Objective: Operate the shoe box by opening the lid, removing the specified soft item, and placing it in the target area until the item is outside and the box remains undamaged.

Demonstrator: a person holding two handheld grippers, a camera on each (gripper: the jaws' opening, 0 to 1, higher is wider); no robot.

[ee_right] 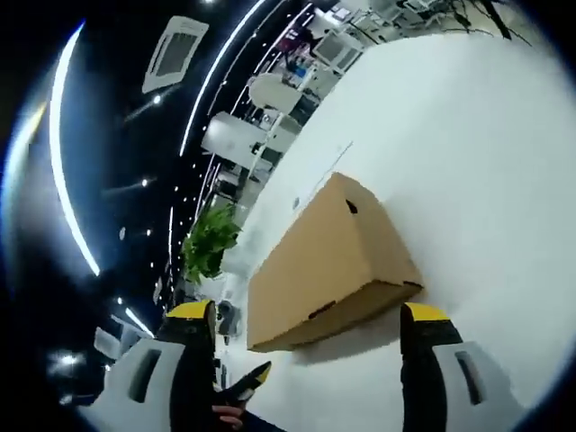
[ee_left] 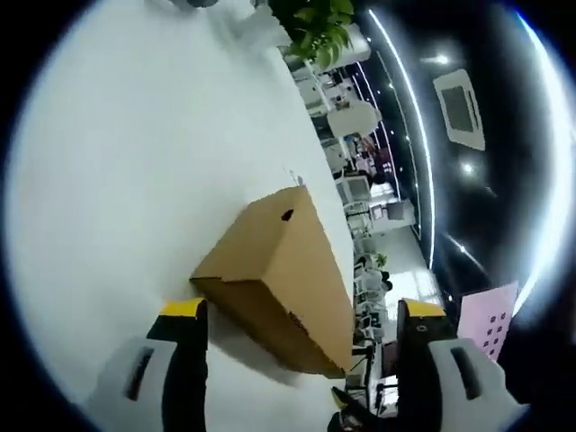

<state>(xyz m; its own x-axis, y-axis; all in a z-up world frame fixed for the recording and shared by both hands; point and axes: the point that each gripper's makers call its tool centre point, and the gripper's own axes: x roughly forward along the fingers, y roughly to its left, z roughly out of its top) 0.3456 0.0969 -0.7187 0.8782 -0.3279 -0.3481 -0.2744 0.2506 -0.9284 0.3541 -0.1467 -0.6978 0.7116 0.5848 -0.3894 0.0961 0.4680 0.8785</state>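
I hold both tongs, left (ee_left: 301,315) and right (ee_right: 306,319), open and empty, straddling the closed shoe box (ee_left: 279,279) ahead on the white table (ee_left: 135,180), ready to lift its lid.

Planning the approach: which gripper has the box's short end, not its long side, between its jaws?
The left gripper: the shoe box points its short end at it. The right gripper faces the long side.

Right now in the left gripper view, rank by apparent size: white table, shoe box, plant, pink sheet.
1. white table
2. shoe box
3. and 4. plant and pink sheet: they look alike in size, and differing distance makes ranking unsure.
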